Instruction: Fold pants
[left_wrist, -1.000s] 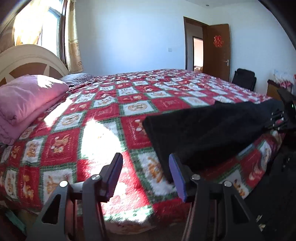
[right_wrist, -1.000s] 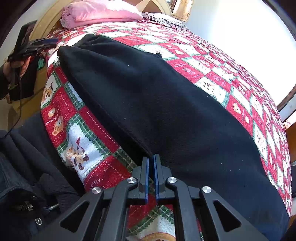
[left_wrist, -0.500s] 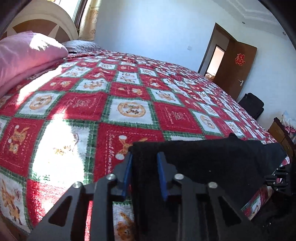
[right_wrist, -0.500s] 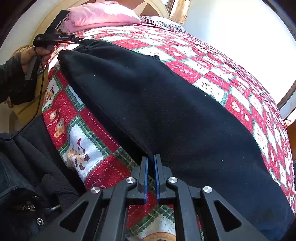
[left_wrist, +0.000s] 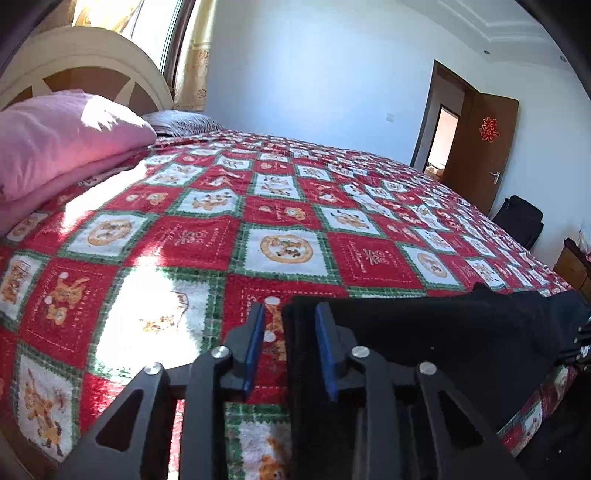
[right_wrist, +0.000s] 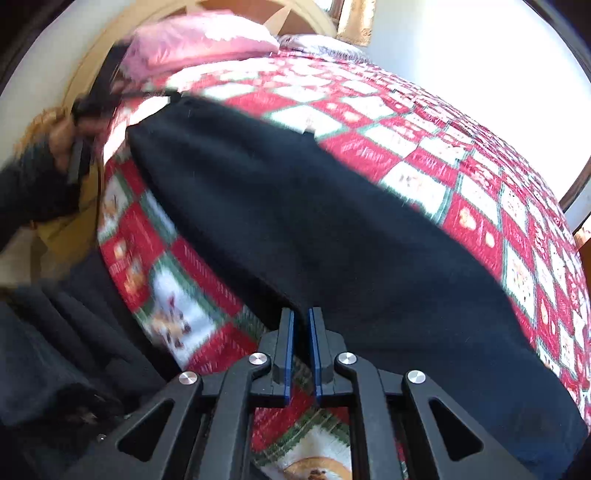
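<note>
Spreading apart at the bottom centre of the left wrist view, the left gripper has its blue-padded jaws opening, with the end edge of the black fleece pants lying in the gap beside the right-hand pad and a bare strip of blanket showing against the left-hand one; neither pad presses the cloth. Half a second ago these jaws were pinched tight on that same edge, and a second ago they stood wide, short of the fabric. The pants run from the bottom centre to the right edge of this view, flat on the red, white and green checked fleece blanket that covers the bed. Further up, a folded pink quilt sits at the upper left before a cream arched headboard, and a brown wooden door stands ajar at the upper right.

In the right wrist view, the right gripper sits at the bottom centre with its jaws opening: a narrow slit now shows where the pads were all but shut earlier. Dark cloth lies in the slit, but whether the pads press it I cannot tell. The pants stretch diagonally from the lower right to the upper left, where the left gripper, heavily blurred, meets their far end. This view is smeared now, unlike the sharp earlier frames.
</note>
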